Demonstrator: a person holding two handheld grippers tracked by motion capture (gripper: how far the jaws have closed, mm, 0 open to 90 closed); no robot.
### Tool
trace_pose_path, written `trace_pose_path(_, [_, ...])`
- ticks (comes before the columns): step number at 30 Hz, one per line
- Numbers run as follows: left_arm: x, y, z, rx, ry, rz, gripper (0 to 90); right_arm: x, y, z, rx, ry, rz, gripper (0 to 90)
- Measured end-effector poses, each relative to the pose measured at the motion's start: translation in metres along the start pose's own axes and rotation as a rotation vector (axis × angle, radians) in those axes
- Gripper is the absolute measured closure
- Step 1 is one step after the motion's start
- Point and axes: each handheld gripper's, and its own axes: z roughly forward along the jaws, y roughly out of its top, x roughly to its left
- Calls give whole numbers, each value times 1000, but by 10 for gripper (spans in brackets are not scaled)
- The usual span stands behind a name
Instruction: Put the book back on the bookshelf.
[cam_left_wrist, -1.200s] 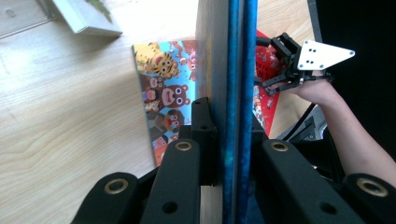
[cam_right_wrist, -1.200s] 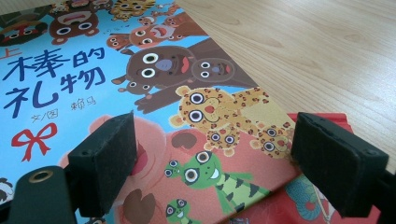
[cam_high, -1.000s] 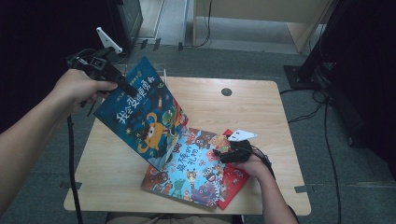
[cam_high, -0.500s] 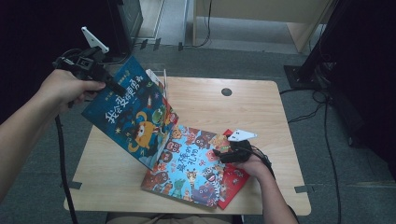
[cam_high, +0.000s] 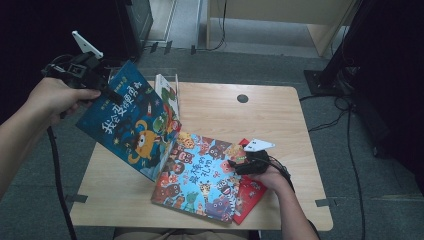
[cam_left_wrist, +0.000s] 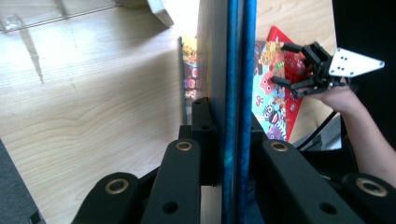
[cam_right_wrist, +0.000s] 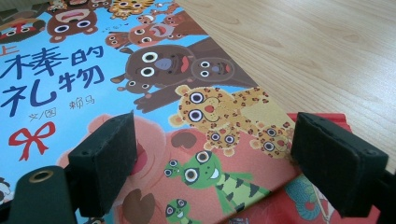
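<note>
My left gripper is clamped on the top edge of the dark-blue picture book, which hangs tilted over the table's left side. My right gripper rests open on the light-blue animal-cover book, lying flat to its right.

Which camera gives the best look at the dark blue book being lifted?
The high view: the dark blue book shows its whole cover, tilted up off the table in the left gripper. The left gripper view sees just its thin edge clamped between the jaws. The right gripper view looks at the light blue book instead.
</note>
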Motion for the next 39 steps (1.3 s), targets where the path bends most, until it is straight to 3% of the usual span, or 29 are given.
trace_pose_path(23, [29,-13,-23,-12,15,-53,831,0,0,0,1,-3,-2,145])
trace_pose_path(30, [45,-18,-32,-31,18,-88,831,0,0,0,0,-1,0,144])
trace_pose_path(39, [65,-20,-39,-54,51,-140,830,0,0,0,1,-2,-2,144])
